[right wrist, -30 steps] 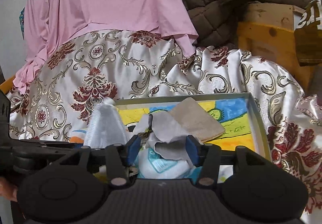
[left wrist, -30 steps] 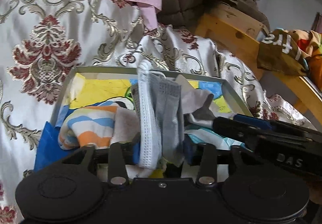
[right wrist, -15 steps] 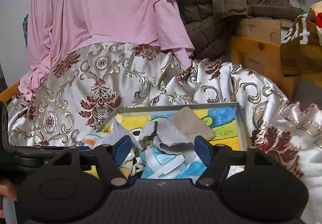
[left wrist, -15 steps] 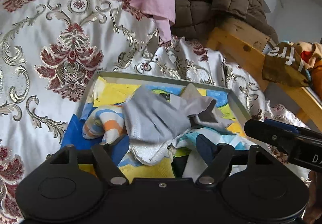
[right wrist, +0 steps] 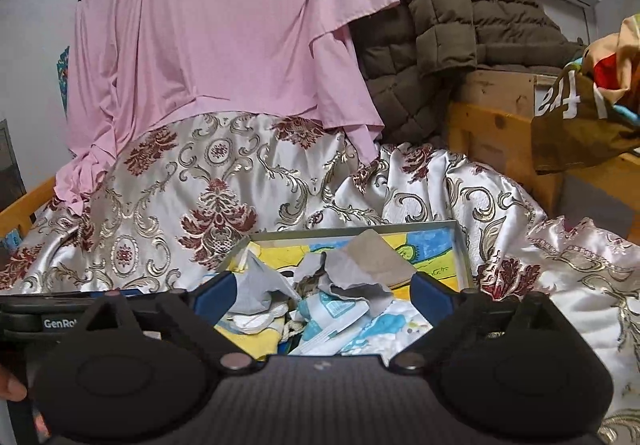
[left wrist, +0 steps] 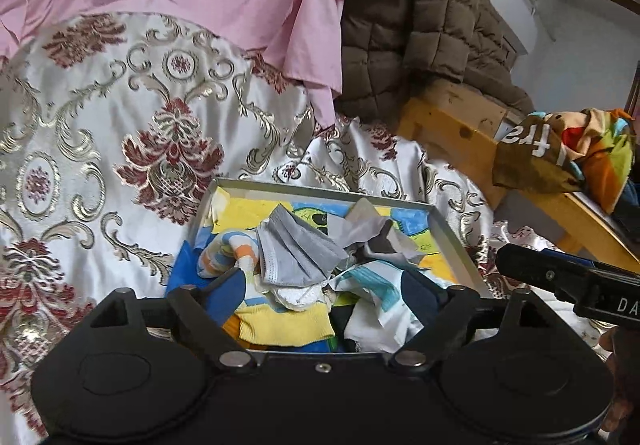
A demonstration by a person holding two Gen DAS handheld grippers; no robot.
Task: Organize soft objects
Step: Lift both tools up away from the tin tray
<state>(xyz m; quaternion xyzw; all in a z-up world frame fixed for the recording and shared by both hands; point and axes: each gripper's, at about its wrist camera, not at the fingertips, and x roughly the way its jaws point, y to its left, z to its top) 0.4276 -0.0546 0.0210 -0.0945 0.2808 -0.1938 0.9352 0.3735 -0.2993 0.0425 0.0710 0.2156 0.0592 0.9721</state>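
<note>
A shallow metal tray (left wrist: 448, 229) with a yellow and blue drawing on its floor lies on a patterned satin cover and holds a heap of soft things. A grey face mask (left wrist: 296, 253) lies on top, beside a striped sock (left wrist: 224, 253), grey cloth (left wrist: 360, 225), a yellow cloth (left wrist: 280, 325) and white-and-blue cloths (left wrist: 372, 285). My left gripper (left wrist: 324, 293) is open and empty, just above the near end of the heap. My right gripper (right wrist: 324, 293) is open and empty over the same tray (right wrist: 462, 249), with grey cloth (right wrist: 352, 273) and a tan piece (right wrist: 380, 253) ahead of it.
The satin cover (left wrist: 120, 149) spreads to the left and behind the tray. A pink garment (right wrist: 224, 29) and a brown quilted jacket (right wrist: 452, 5) hang at the back. A wooden frame (left wrist: 452, 125) with a colourful bundle (left wrist: 580, 153) stands at the right.
My left gripper has let go of the grey mask, which now lies flat on the heap. Both grippers have opened wide and drawn back and up from the tray.
</note>
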